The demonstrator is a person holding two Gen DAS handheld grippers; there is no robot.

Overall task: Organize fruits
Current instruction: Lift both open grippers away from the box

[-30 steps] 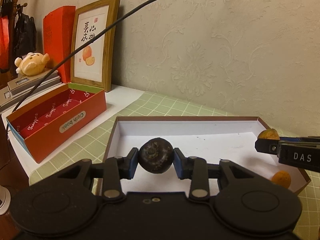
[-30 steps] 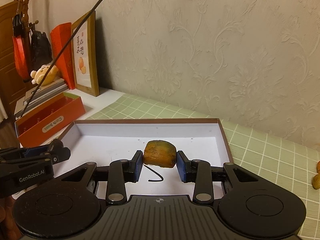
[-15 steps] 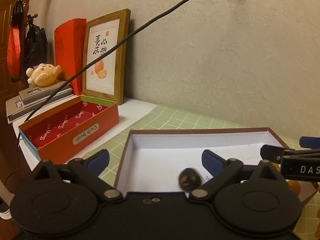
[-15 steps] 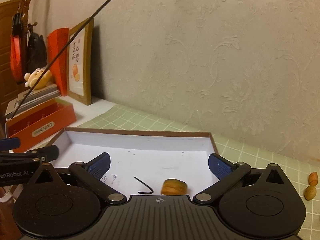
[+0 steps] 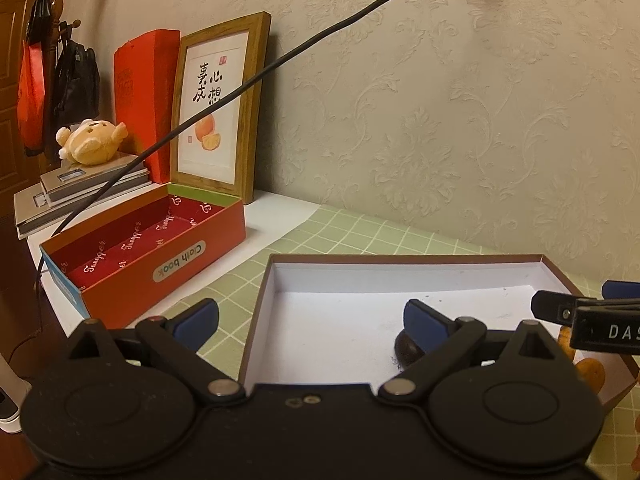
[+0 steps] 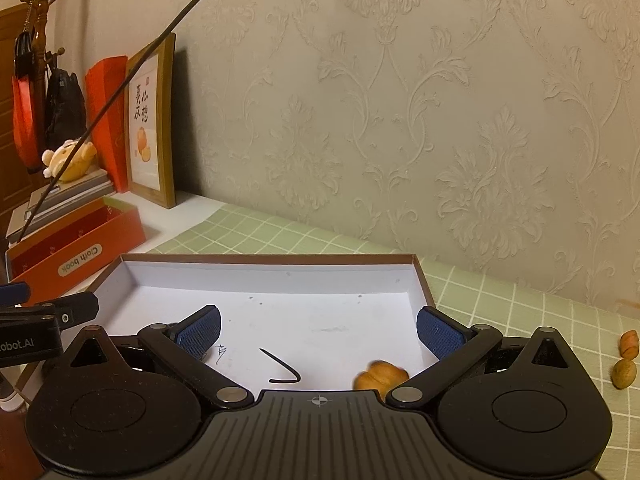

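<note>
A: Left gripper [image 5: 312, 320] over the white tray [image 5: 400, 258], jaws spread wide, nothing between the blue pads [image 5: 424, 322]. What lies under it?

B: A dark fruit [image 5: 406, 352], round, glossy, near black-brown, resting on the tray floor, half hidden behind the right-hand pad. Released, not gripped.

A: And the right gripper [image 6: 319, 332]?

B: Jaws also wide apart, empty. An orange fruit [image 6: 380, 376], lumpy, dull amber and slightly blurred, sits on the tray [image 6: 264, 258] floor below it, close to the right finger and the tray's near right corner.

A: Anything else in the tray?

B: A black hooked pen mark [image 6: 282, 368] on the white floor, plus faint scribbles beside the left pad. In the left view another orange piece [image 5: 592, 372] shows at the tray's right end, partly hidden behind the other gripper's arm.

A: Outside the tray?

B: Two small orange fruits [image 6: 626, 360] lie on the green checked cloth [image 6: 520, 308] to the right, one just above the other, well apart from the tray. To the left, an open red box [image 5: 160, 248] labelled "Cloth book", a framed print [image 5: 216, 108] of oranges leaning on the wall, and a plush toy [image 5: 92, 142] on stacked books
</note>
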